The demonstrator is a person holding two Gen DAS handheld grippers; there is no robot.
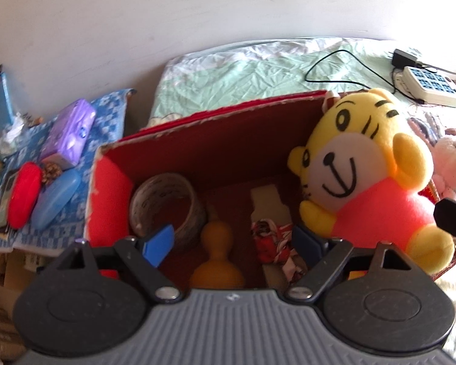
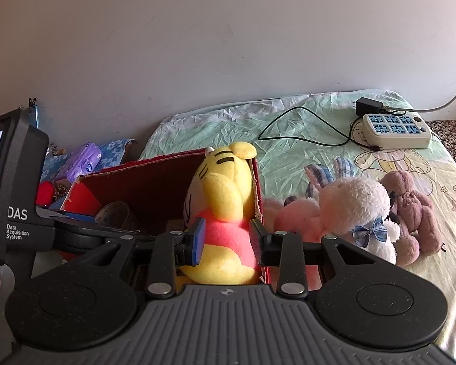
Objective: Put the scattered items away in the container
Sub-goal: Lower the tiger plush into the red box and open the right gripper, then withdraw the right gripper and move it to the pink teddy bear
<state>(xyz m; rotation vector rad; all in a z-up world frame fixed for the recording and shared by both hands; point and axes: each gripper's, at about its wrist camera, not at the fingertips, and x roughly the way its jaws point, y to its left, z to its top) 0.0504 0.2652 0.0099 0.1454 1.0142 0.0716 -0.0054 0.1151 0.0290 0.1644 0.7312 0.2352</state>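
Bedside, only the left view shows the box (image 1: 197, 140) floor under its open tool (image 1: 232, 243); right tool (image 2: 226, 237) grips tiger (image 2: 225, 213).

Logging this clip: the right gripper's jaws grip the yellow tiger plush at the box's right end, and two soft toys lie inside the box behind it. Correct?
Not quite. The right gripper does grip the tiger plush at the red box, but the right wrist view shows the white toy and brown toy lying on the bed, outside the box.

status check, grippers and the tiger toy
Right gripper shut on yellow plush tiger, at red cardboard box corner. Left gripper open, empty, above box. Nothing blocking.
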